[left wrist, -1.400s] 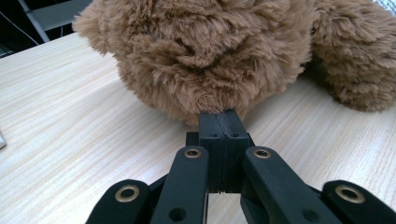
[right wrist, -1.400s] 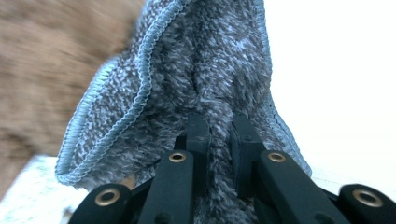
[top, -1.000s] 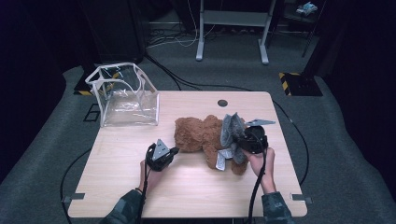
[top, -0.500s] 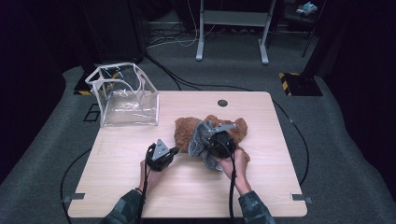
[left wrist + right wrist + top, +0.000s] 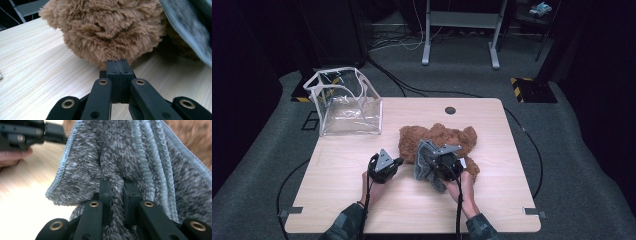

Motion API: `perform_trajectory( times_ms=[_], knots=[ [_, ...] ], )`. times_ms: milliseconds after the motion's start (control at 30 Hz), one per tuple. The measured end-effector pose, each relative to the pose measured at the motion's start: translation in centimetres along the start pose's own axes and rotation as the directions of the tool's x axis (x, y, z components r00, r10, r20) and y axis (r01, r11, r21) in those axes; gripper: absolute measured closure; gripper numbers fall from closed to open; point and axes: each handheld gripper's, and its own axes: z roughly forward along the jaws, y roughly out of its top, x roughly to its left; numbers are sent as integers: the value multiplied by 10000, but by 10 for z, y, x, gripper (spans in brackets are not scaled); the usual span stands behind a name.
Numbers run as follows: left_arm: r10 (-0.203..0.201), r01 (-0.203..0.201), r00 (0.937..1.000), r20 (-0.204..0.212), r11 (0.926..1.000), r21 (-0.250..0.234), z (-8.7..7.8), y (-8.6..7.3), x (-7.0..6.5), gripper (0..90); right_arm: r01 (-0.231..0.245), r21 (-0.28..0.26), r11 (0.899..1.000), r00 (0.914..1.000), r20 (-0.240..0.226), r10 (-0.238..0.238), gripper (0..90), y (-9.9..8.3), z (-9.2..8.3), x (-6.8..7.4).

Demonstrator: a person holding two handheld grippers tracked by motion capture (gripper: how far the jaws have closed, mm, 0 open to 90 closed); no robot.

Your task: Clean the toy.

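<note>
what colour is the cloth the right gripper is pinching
Mottled grey cloth with a paler stitched edge, clearest in the right gripper view.

A grey fleece cloth covers part of a brown plush bear, hiding its face. In the right gripper view, the cloth runs past the frame edges.

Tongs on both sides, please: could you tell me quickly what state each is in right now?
Left tongs: closed, tips against the brown plush toy; whether fur is pinched cannot be told.
Right tongs: closed on the grey cloth.
</note>
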Motion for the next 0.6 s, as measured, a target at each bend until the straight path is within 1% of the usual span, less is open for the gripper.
perform_trajectory(
  times_ms=[33,67,133,200,267,300,333,400,433,500,533,567,600],
  knots=[
    [9,-9,10000,4,10000,5,0,0,0,896,5,10,10000,10000,-35,-5,803,-4,0,0],
    [8,-8,10000,3,10000,2,0,0,0,897,-126,75,9999,9999,-82,126,803,-7,0,1],
    [6,-6,10000,-4,10000,-1,0,0,0,897,-35,172,9998,9999,-144,38,804,-13,1,1],
    [-33,33,10000,0,10000,-17,0,0,0,897,-24,375,9993,9997,-242,34,805,-20,3,3],
    [-38,38,10000,-6,10000,-25,0,0,0,897,62,690,9976,9995,-309,-40,804,-28,8,5],
    [-38,38,10000,-6,10000,-25,0,0,0,897,-2,923,9957,9993,-367,36,805,-32,11,5],
    [-64,64,10000,-11,10000,-33,0,0,0,897,-89,957,9954,9992,-381,126,804,-36,14,5],
    [-45,45,10000,-17,10000,-32,0,0,0,897,-228,862,9960,9985,-484,270,804,-37,13,4],
    [-43,43,10000,-14,10000,-35,0,0,0,897,-191,754,9970,9974,-678,242,803,-34,10,3],
    [-72,72,10000,-16,10000,-37,0,0,0,897,-177,546,9984,9963,-828,222,803,-27,4,3],
    [-72,72,10000,-16,10000,-37,0,0,0,897,-10,344,9994,9966,-820,38,802,-23,0,2],
    [-12,12,10000,-26,10000,-27,0,0,0,897,-70,40,10000,9961,-884,74,802,-16,-6,3],
    [-21,21,10000,-20,10000,-19,0,0,0,897,-46,-98,9999,9962,-869,38,802,-12,-9,3]
  ],
)
